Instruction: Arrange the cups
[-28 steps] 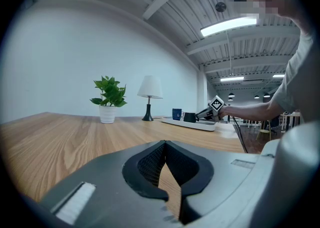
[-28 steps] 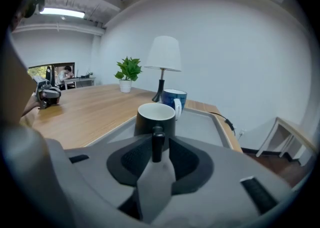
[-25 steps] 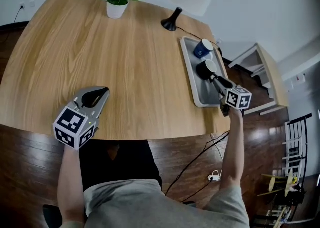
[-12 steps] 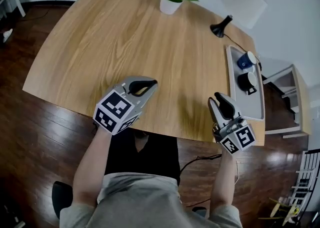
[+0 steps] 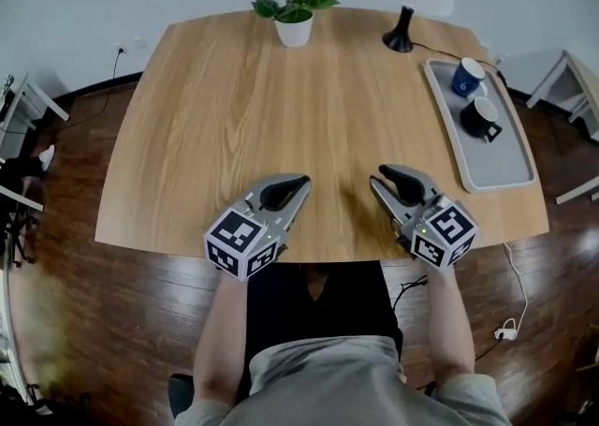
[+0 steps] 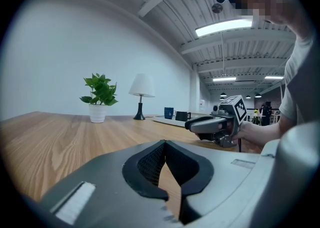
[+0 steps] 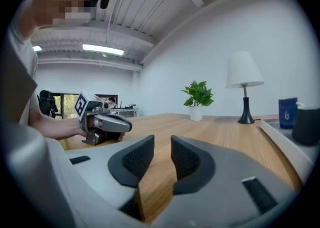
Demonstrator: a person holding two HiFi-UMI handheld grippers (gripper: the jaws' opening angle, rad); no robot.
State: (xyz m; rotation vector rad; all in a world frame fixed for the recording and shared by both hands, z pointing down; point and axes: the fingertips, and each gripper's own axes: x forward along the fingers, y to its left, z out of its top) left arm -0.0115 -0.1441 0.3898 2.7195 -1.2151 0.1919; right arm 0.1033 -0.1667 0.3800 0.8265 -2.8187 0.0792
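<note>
A blue cup (image 5: pixel 465 77) and a black cup (image 5: pixel 481 118) stand upright on the grey tray (image 5: pixel 501 167) at the table's right side; both also show small in the left gripper view as the blue cup (image 6: pixel 169 112) and black cup (image 6: pixel 181 116). My left gripper (image 5: pixel 298 181) rests at the near table edge, jaws closed tip to tip and empty. Beside it, my right gripper (image 5: pixel 384 171) also hovers at the near edge, far from the tray, its jaws drawn to a narrow slit with nothing between them.
A potted plant (image 5: pixel 294 29) and a black-footed lamp (image 5: pixel 401 33) stand at the table's far edge. A cable runs from the lamp past the tray. Bare wood (image 5: pixel 281 115) spreads between the grippers and the plant.
My right gripper left the black cup on the tray, drew back to the near edge beside the left one, and its jaws closed. The left gripper stayed put.
</note>
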